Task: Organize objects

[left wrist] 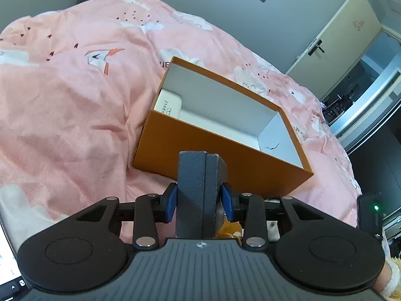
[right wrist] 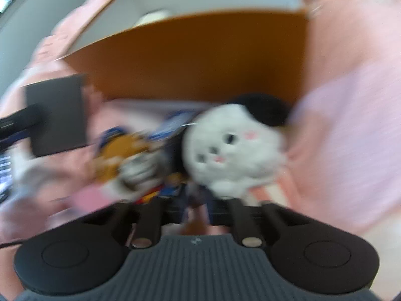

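Pink bedspread (left wrist: 75,115), orange box (left wrist: 200,145), gripped case (left wrist: 198,190).

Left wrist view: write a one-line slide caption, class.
Left gripper holds a dark grey case before an open orange box on pink bedding.

My dark grey textured case (left wrist: 198,195) stands on edge between my left gripper's (left wrist: 199,202) blue pads, its seam facing me. At twelve o'clock beyond it the orange box (left wrist: 200,148) lies open on the pink bedding, white inside, a white packet (left wrist: 166,104) in its ten o'clock corner. The white plush (right wrist: 233,150) (blurred) lies before the box's near wall, a small orange toy (right wrist: 120,153) at its nine o'clock.
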Action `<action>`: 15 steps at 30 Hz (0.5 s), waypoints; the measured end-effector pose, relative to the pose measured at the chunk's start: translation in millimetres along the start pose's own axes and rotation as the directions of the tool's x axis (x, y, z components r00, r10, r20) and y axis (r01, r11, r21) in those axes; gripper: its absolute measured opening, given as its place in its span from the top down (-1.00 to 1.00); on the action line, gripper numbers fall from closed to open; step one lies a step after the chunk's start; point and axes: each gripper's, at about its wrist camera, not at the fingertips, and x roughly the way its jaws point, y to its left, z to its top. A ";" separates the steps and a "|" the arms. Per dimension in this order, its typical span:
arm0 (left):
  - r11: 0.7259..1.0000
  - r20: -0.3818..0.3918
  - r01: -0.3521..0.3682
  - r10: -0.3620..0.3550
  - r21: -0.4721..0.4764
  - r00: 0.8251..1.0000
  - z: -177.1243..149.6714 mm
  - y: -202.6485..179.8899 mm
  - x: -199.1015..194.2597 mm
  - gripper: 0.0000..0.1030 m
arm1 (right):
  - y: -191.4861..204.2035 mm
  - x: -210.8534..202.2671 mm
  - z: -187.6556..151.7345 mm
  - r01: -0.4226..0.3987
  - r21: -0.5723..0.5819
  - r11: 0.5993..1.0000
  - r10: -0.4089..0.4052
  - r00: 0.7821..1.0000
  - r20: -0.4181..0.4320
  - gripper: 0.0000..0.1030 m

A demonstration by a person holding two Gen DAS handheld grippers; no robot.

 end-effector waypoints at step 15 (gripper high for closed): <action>0.992 -0.024 -0.051 0.054 0.118 0.998 -8.2 -23.8 4.7 0.18 | -21.0 0.1 14.6 -0.090 0.120 0.989 0.082 0.994 0.069 0.93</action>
